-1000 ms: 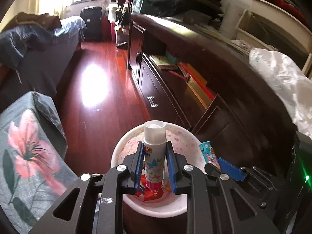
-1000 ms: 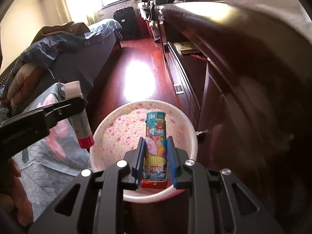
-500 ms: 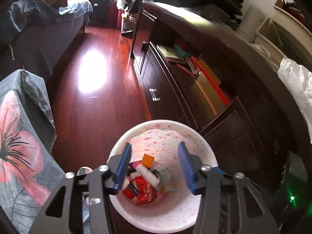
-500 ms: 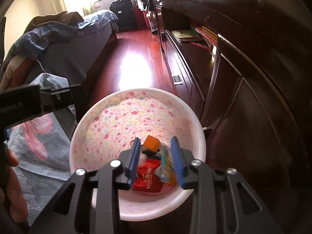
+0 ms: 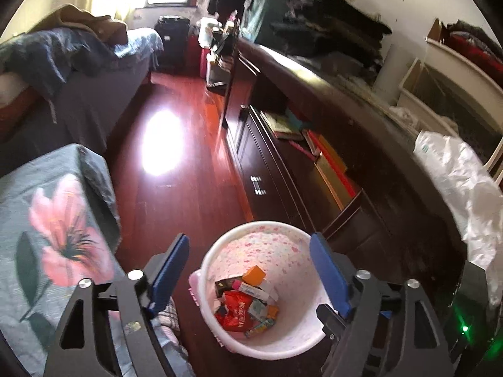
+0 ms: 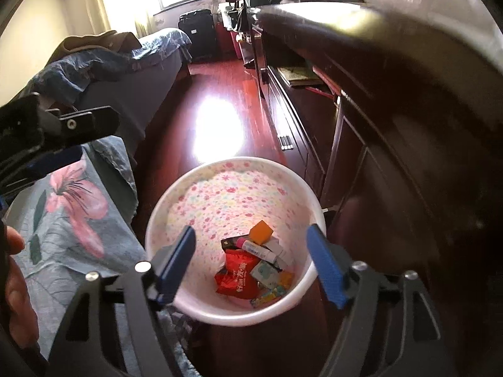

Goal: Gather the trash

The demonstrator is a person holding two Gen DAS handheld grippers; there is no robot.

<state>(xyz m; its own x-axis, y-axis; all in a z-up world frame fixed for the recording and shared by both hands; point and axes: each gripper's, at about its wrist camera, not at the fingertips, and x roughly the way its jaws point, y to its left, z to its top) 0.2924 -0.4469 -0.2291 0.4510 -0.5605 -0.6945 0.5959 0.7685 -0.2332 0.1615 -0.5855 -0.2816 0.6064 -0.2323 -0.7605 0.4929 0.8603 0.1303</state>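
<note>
A white bin (image 5: pixel 217 251) (image 6: pixel 163 207) with a pink flower print inside stands on the red wood floor. At its bottom lies trash: a red wrapper (image 5: pixel 237 312) (image 6: pixel 239 275), an orange box (image 5: pixel 254 275) (image 6: pixel 261 232), a white tube with a pink end (image 5: pixel 254 290) (image 6: pixel 256 248) and a small printed pack (image 6: pixel 265 271). My left gripper (image 5: pixel 250 245) hangs above the bin, jaws opening, nothing between them. My right gripper (image 6: pixel 251 235) also hangs over the bin, jaws opening and empty. The left gripper's black finger (image 6: pixel 78 122) shows at the left of the right wrist view.
A dark wood cabinet (image 5: pixel 314 163) (image 6: pixel 361 132) with drawers and books runs along the right, close to the bin. A floral blue-grey cloth (image 5: pixel 47 220) (image 6: pixel 72 213) covers furniture on the left. A white plastic bag (image 5: pixel 462 182) lies on the cabinet top. A person's hand (image 6: pixel 15 282) is at far left.
Both grippers opened. The tube left the left gripper and the printed pack left the right one; both now lie in the bin. Both grippers rose slightly.
</note>
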